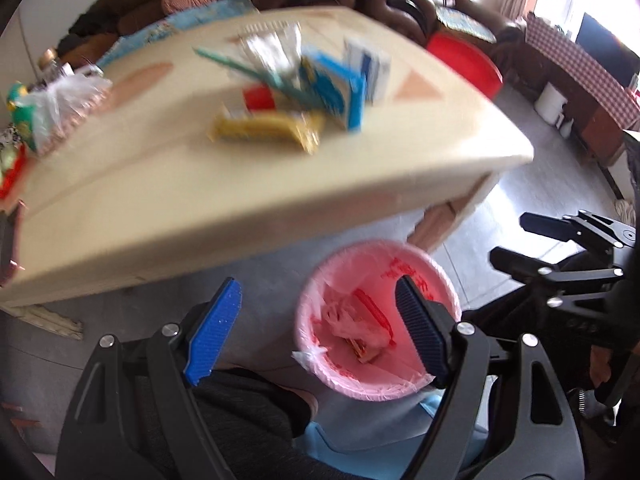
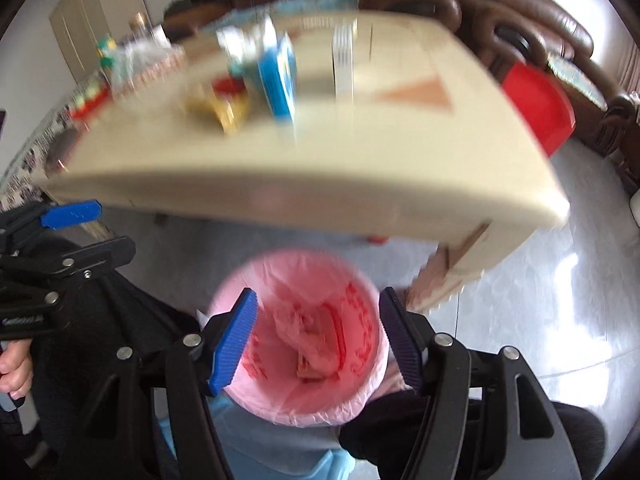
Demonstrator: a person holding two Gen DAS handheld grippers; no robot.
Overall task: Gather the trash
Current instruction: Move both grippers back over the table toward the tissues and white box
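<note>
Both the left tongs (image 1: 320, 320) and the right tongs (image 2: 316, 334) stand wide and hold nothing, above a round bin lined with a pink plastic bag (image 2: 362, 402) on the floor beside the cream desk (image 1: 168, 200). Crumpled wrappers (image 2: 310, 338) lie inside it; blurred packets (image 1: 304, 92) lie on the desk.

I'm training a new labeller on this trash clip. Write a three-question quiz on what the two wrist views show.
1. True or false: the left hand-held gripper holds a wrapper.
2. What lines the bin? A) black bag B) pink bag C) nothing
3. Fill in: the yellow wrapper lies on the ____.

Key:
1. False: both it and the right hand-held gripper are open and empty.
2. B.
3. Table, beside the blue carton.
</note>
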